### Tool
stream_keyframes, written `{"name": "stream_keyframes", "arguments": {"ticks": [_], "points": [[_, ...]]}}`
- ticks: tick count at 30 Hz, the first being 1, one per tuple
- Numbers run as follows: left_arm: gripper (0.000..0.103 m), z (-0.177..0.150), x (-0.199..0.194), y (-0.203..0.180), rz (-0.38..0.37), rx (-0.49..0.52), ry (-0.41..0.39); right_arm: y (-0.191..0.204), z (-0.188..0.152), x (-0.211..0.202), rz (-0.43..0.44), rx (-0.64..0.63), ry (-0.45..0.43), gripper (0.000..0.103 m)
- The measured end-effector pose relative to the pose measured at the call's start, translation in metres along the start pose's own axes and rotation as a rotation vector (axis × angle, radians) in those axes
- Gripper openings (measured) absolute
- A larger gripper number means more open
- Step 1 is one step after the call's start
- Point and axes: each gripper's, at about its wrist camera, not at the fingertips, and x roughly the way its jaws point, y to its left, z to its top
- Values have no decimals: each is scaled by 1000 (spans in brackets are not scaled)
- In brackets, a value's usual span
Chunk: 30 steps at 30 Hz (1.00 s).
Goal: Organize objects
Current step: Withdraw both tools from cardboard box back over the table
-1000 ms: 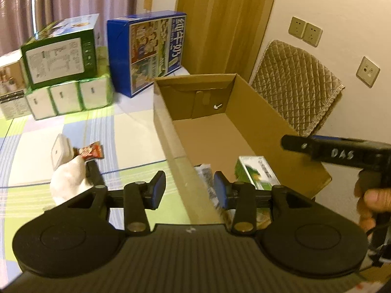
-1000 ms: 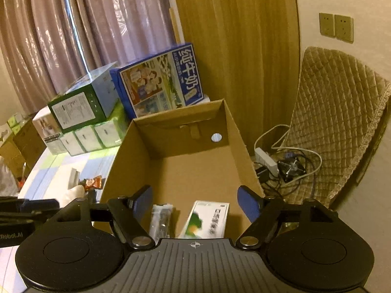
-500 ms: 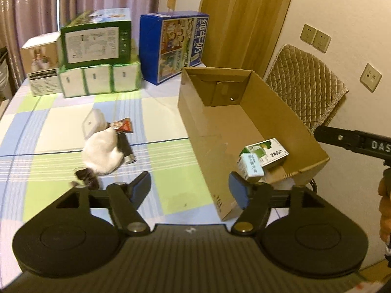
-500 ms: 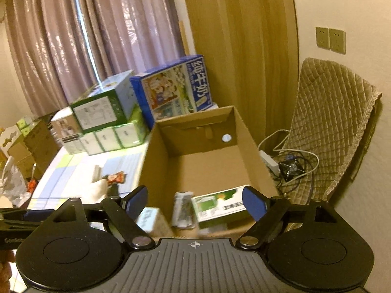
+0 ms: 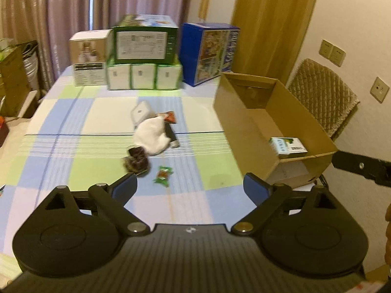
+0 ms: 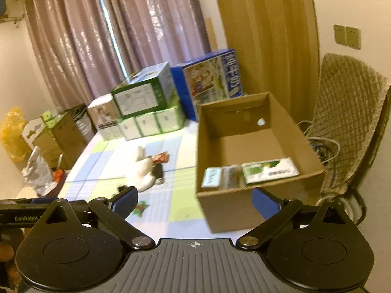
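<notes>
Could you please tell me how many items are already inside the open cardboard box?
3, all at the near end of the cardboard box: a small pale-blue carton at left, a dark packet in the middle, a green-and-white box at right. None seems hidden.

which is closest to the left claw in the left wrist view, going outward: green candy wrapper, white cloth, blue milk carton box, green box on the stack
From the left claw:
1. Green candy wrapper, on the tablecloth just ahead, slightly left.
2. White cloth, mid-table in the small pile.
3. Green box atop the stack and blue milk carton box, both at the far edge; too close to call.
</notes>
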Motion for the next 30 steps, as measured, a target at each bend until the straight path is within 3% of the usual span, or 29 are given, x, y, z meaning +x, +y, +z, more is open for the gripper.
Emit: {"name": "stream_keyframes", "arguments": {"ticks": [12,30], "points": [[97,-19,-27,47,96,-47,-7,39,-28,5,74,-32,51,98],[98,-19,-48,62,160,-40,-20,64,-40,14,132,-70,68,98]]}}
